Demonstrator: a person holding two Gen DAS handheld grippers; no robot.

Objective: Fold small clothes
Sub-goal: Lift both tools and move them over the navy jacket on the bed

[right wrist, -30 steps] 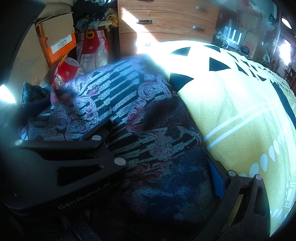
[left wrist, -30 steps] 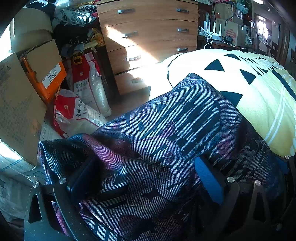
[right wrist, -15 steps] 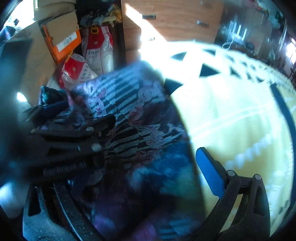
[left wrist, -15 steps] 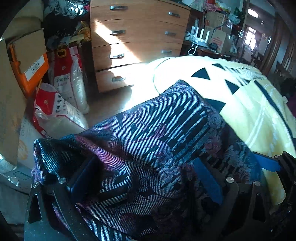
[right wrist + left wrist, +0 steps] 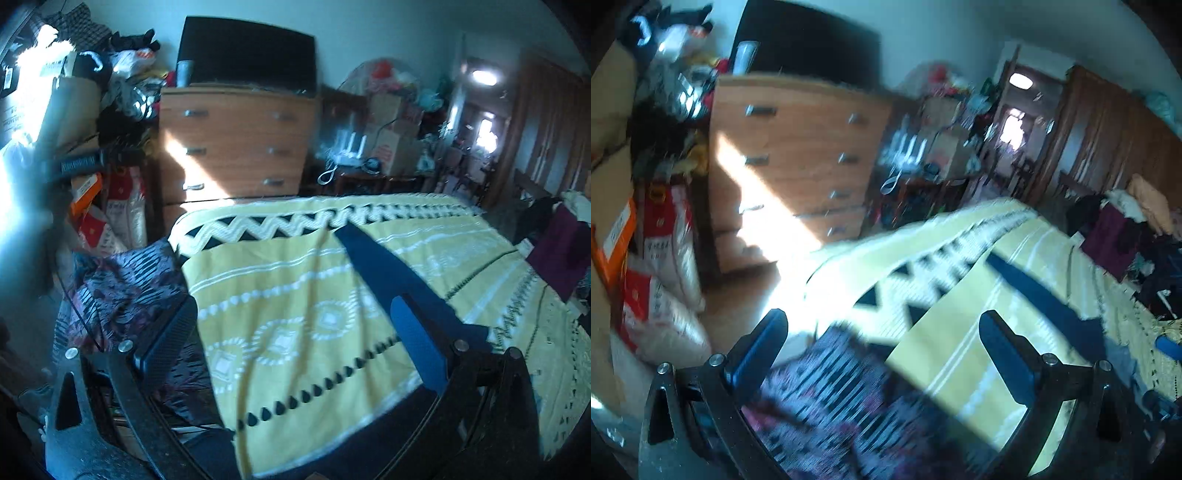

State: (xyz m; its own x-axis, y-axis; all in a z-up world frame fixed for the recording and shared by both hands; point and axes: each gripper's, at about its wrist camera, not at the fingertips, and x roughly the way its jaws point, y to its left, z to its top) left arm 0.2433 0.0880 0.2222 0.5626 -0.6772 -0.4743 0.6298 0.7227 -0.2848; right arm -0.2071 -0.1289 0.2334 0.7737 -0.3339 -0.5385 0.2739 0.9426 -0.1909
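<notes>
Grippers both stand wide apart and hold nothing. The left gripper [image 5: 882, 354] is raised above the corner of the bed [image 5: 1015, 280], pointing across the yellow patterned bedspread toward the wooden dresser [image 5: 798, 162]; its view is blurred. The patterned purple garment [image 5: 834, 398] lies bunched at that corner, below and between its fingers. The right gripper [image 5: 295, 336] hovers over the bedspread [image 5: 295, 295], the garment [image 5: 125, 291] just beside its left finger.

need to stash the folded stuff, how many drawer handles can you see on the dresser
6 in the right wrist view, in two columns: left; right. The blanket may hide lower ones.
</notes>
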